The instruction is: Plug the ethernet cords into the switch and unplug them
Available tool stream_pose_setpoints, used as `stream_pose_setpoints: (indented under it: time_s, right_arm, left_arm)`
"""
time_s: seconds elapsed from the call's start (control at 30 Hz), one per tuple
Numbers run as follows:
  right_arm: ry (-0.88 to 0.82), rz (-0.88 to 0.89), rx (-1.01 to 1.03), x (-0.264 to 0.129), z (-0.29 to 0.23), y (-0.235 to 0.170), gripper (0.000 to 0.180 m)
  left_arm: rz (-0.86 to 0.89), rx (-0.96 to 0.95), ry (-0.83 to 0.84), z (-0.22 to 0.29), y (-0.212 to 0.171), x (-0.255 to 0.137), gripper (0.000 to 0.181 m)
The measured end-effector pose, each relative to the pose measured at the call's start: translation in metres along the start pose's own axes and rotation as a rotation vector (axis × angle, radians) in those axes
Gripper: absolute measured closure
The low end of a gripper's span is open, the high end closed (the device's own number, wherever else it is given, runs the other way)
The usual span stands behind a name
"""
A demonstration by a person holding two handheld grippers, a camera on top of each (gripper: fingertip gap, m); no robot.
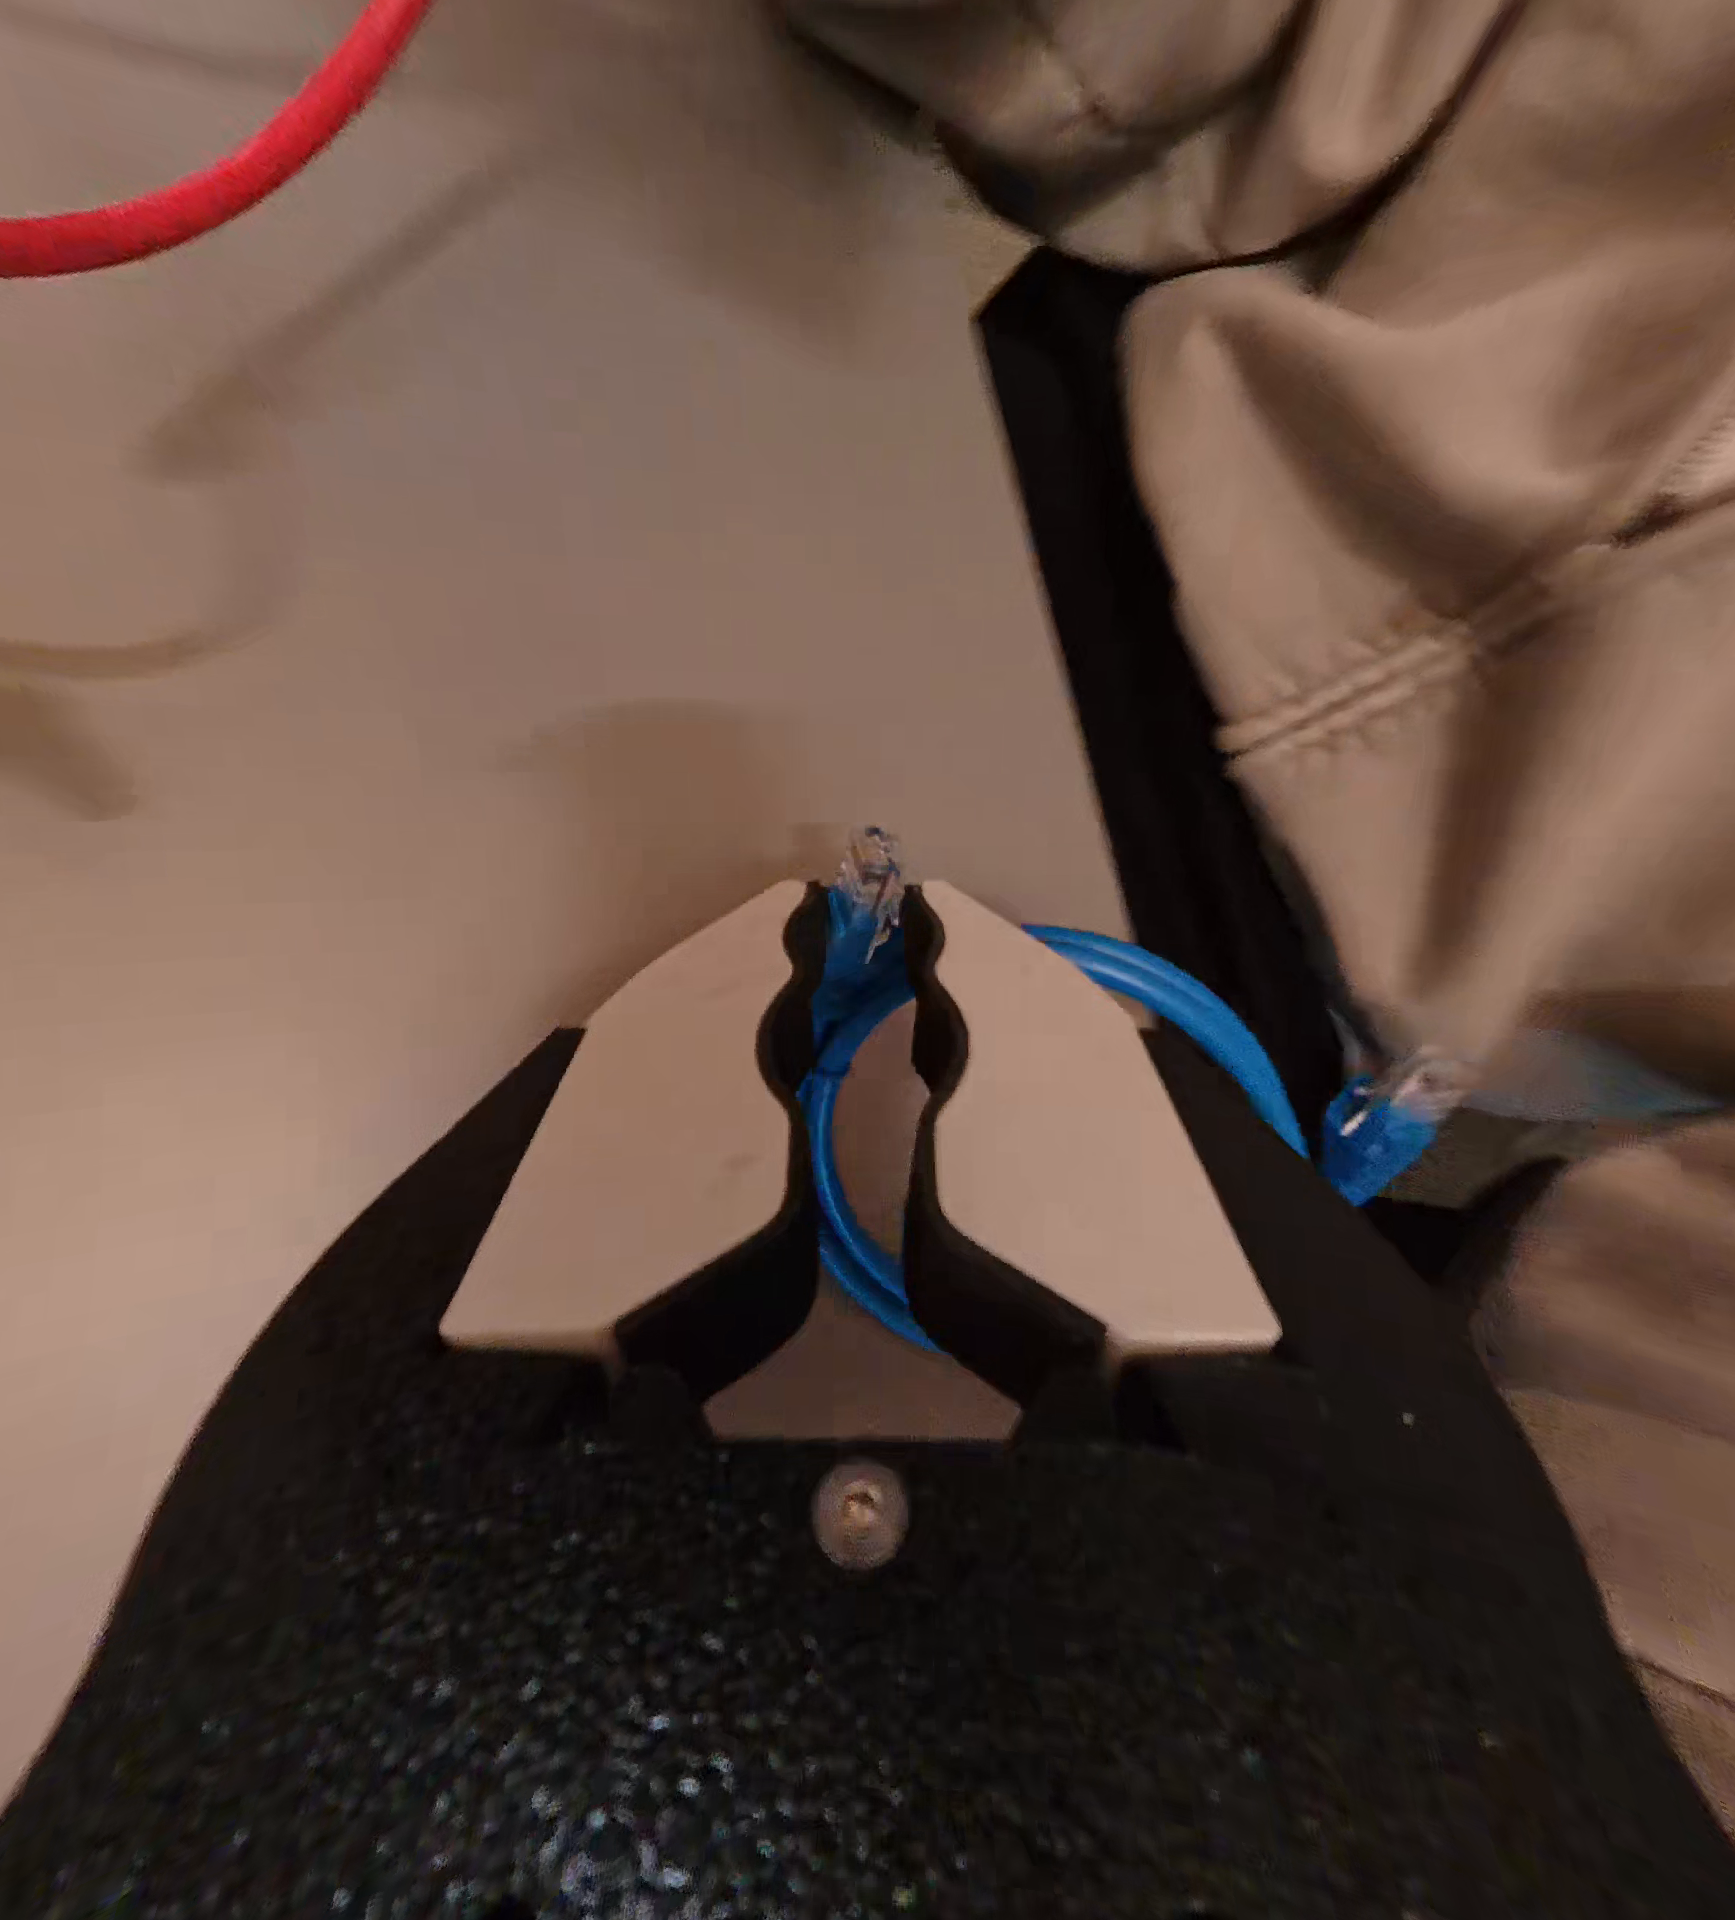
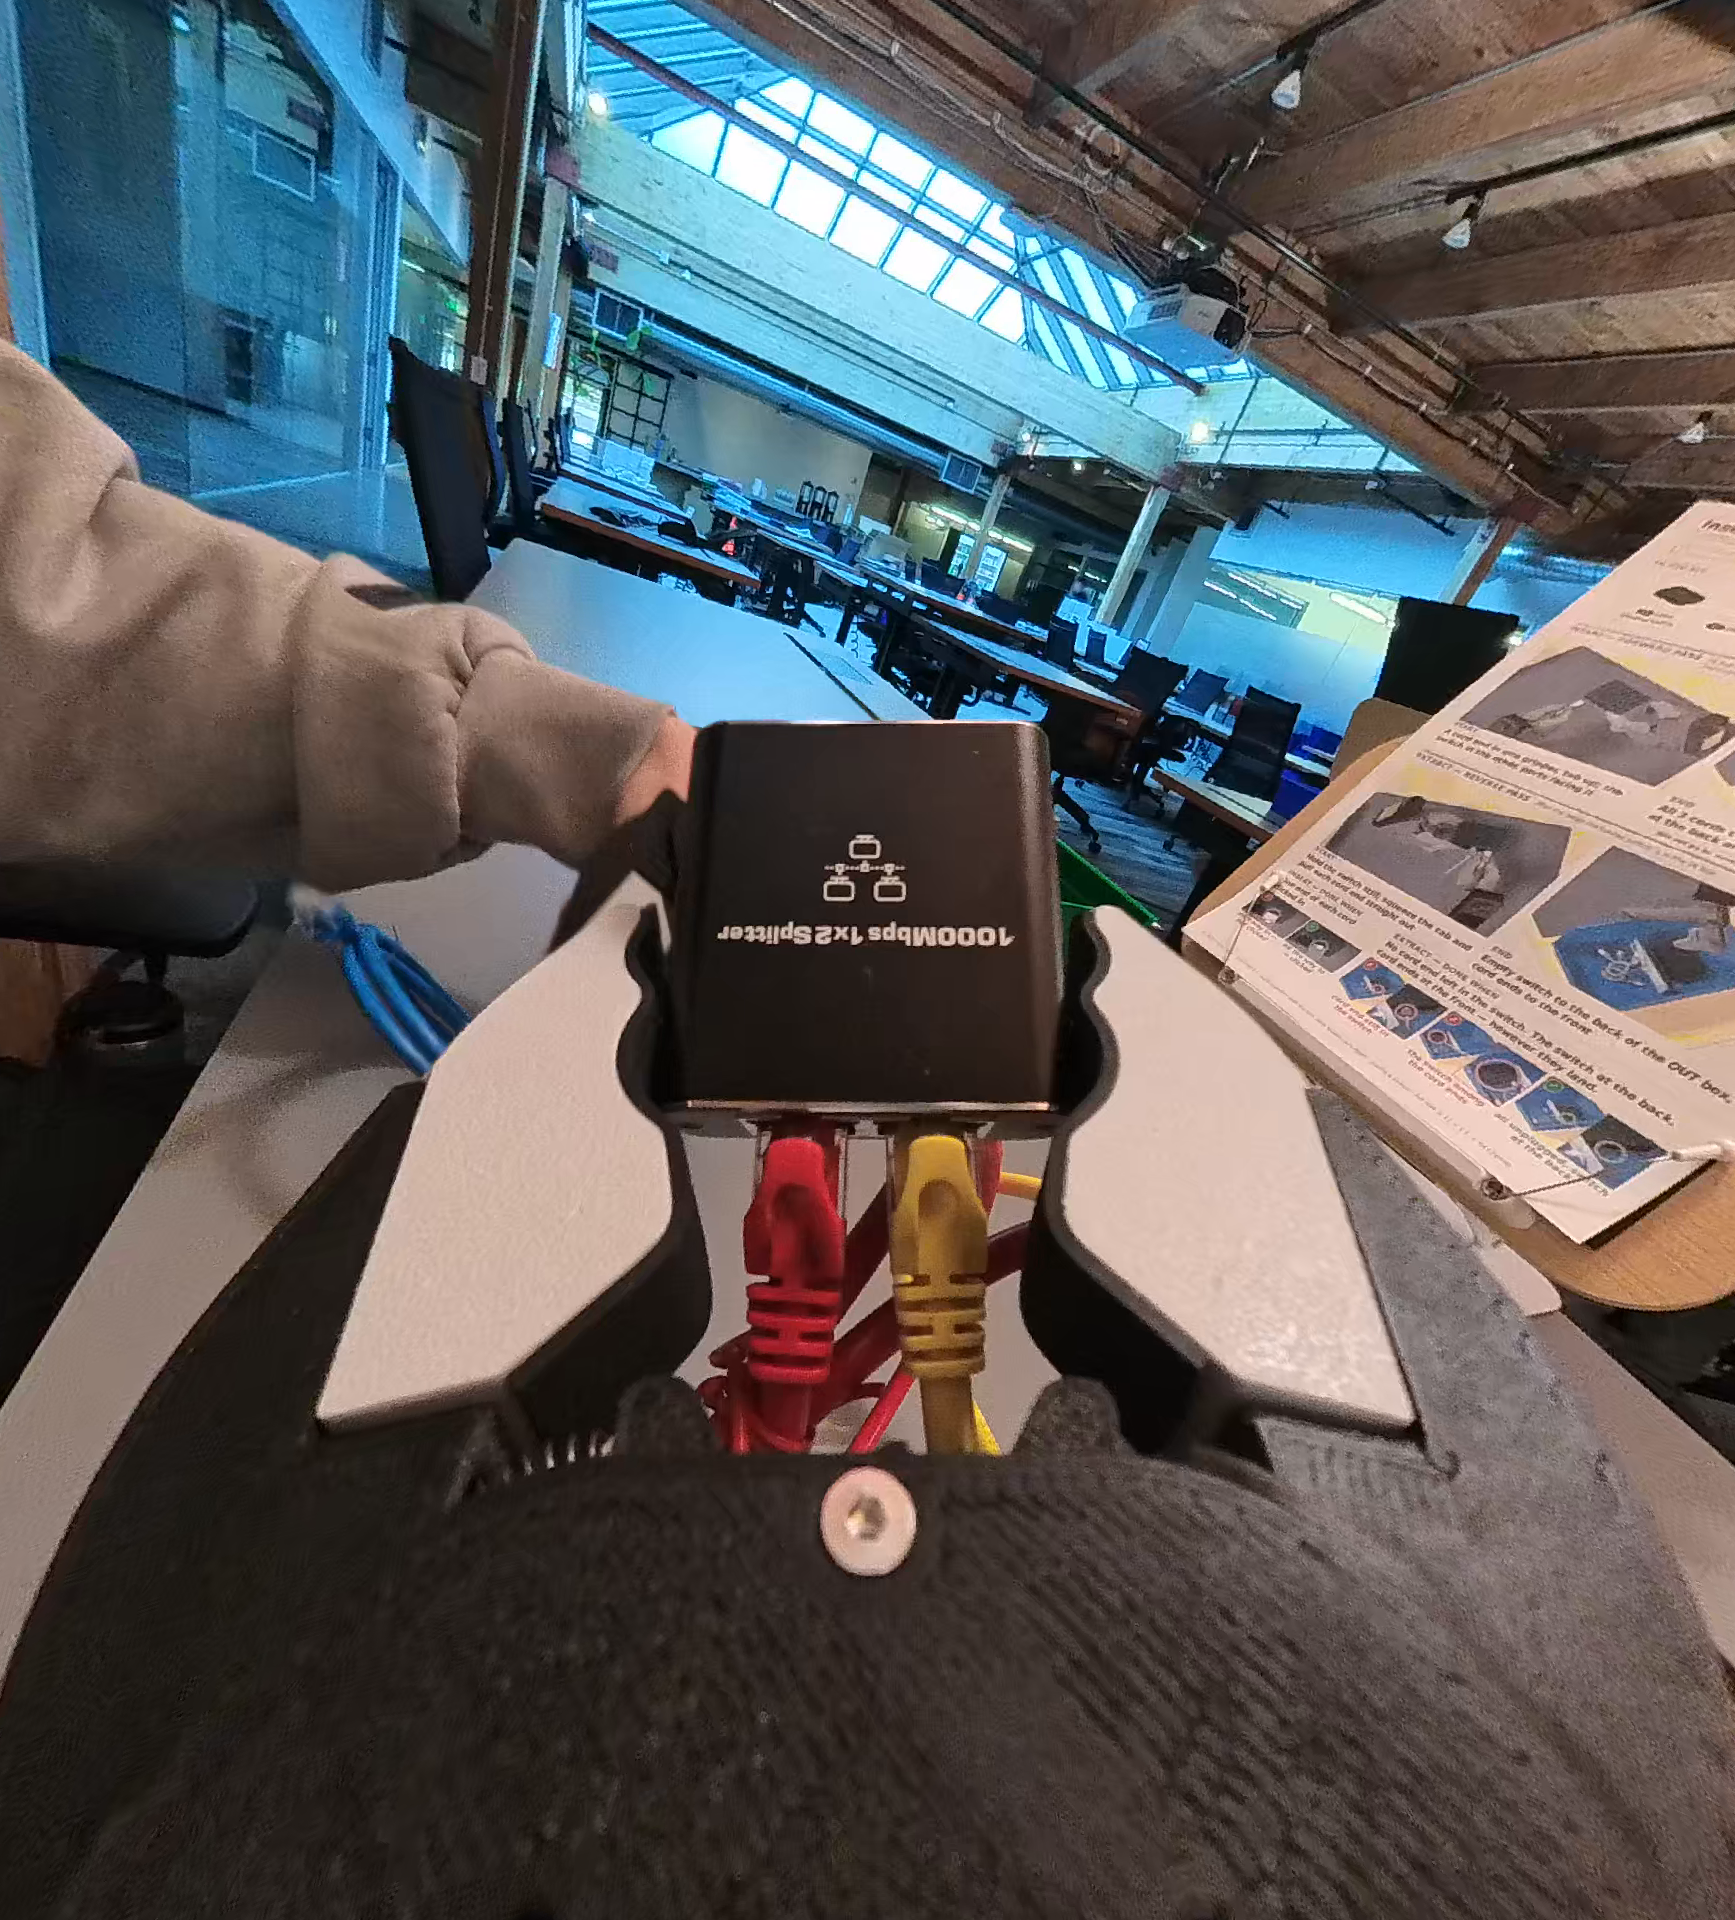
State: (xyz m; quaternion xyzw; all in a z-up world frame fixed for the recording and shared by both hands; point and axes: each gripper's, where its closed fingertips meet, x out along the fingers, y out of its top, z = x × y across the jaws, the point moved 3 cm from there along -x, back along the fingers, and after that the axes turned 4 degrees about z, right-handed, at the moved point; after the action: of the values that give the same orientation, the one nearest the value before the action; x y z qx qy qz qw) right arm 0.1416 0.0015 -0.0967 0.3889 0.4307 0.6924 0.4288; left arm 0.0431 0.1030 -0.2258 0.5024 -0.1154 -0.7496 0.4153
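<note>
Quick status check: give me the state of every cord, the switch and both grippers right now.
Black box-shaped switch: clamped in right gripper.
Red ethernet cord: plugged into switch.
Yellow ethernet cord: plugged into switch.
Blue ethernet cord: unplugged, pinched in left gripper, both plugs free.

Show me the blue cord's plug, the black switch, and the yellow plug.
blue cord's plug [image 1: 868,868], left wrist view, clear tip past the fingertips.
black switch [image 2: 868,914], right wrist view, top face.
yellow plug [image 2: 936,1247], right wrist view, its boot.

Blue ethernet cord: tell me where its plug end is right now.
In the left wrist view, the blue ethernet cord has one clear plug pinched at the tips of the left gripper, its jaws shut; it loops right toward its other plug.
</note>
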Motion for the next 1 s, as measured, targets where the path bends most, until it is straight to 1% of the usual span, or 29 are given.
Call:
stream_pose_setpoints:
  time_s: [0.1, 0.17, 0.2, 0.27, 0.37, 0.43, 0.47, 0.53, 0.6, 0.73, 0.8, 0.9, 0.93, 0.97, 1.0]
  right_arm:
    - [-0.003, 0.001, -0.003, -0.002, 0.002, 0.0, 0.105]
    - [-0.006, 0.005, 0.0, -0.004, 0.003, 0.0, 0.105]
    - [-0.009, 0.006, 0.0, -0.004, 0.004, 0.0, 0.105]
    - [-0.007, 0.007, 0.001, -0.006, 0.005, 0.0, 0.105]
    - [-0.013, 0.008, 0.0, -0.009, 0.007, 0.0, 0.105]
    - [-0.018, 0.014, 0.003, -0.011, 0.008, 0.0, 0.105]
    - [-0.019, 0.018, 0.006, -0.011, 0.008, 0.0, 0.105]
    - [-0.016, 0.028, 0.007, -0.012, 0.008, 0.001, 0.105]
    - [-0.012, 0.033, 0.011, -0.012, 0.008, 0.002, 0.105]
    - [-0.016, 0.036, 0.008, -0.01, 0.009, 0.002, 0.105]
    - [-0.014, 0.031, 0.011, -0.009, 0.008, 0.002, 0.105]
    - [-0.013, 0.026, 0.004, -0.008, 0.007, 0.003, 0.105]
    - [-0.01, 0.028, 0.004, -0.008, 0.006, 0.004, 0.105]
    - [-0.012, 0.033, 0.002, -0.008, 0.006, 0.005, 0.105]
    - [-0.012, 0.038, 0.002, -0.008, 0.006, 0.007, 0.105]
  left_arm:
    - [-0.063, 0.028, 0.172, -0.031, 0.004, 0.012, 0.167]
    - [-0.087, 0.04, 0.217, -0.038, 0.008, 0.018, 0.168]
    - [-0.093, 0.047, 0.232, -0.039, 0.01, 0.021, 0.175]
    - [-0.081, 0.056, 0.268, -0.041, 0.013, 0.023, 0.17]
    - [-0.012, 0.058, 0.38, -0.04, 0.019, 0.012, 0.157]
    - [0.037, 0.076, 0.445, -0.029, 0.021, 0.001, 0.156]
    - [0.054, 0.097, 0.452, -0.019, 0.019, -0.003, 0.154]
    - [0.047, 0.118, 0.439, 0.006, 0.007, -0.005, 0.15]
    - [-0.006, 0.12, 0.44, 0.025, -0.013, -0.001, 0.15]
    - [-0.128, 0.173, 0.507, 0.051, -0.045, 0.019, 0.148]
    - [-0.171, 0.212, 0.558, 0.056, -0.056, 0.031, 0.148]
    - [-0.241, 0.248, 0.668, 0.049, -0.07, 0.045, 0.146]
    - [-0.222, 0.251, 0.715, 0.045, -0.068, 0.046, 0.151]
    - [-0.198, 0.246, 0.757, 0.041, -0.066, 0.046, 0.152]
    - [-0.186, 0.23, 0.761, 0.04, -0.066, 0.047, 0.161]
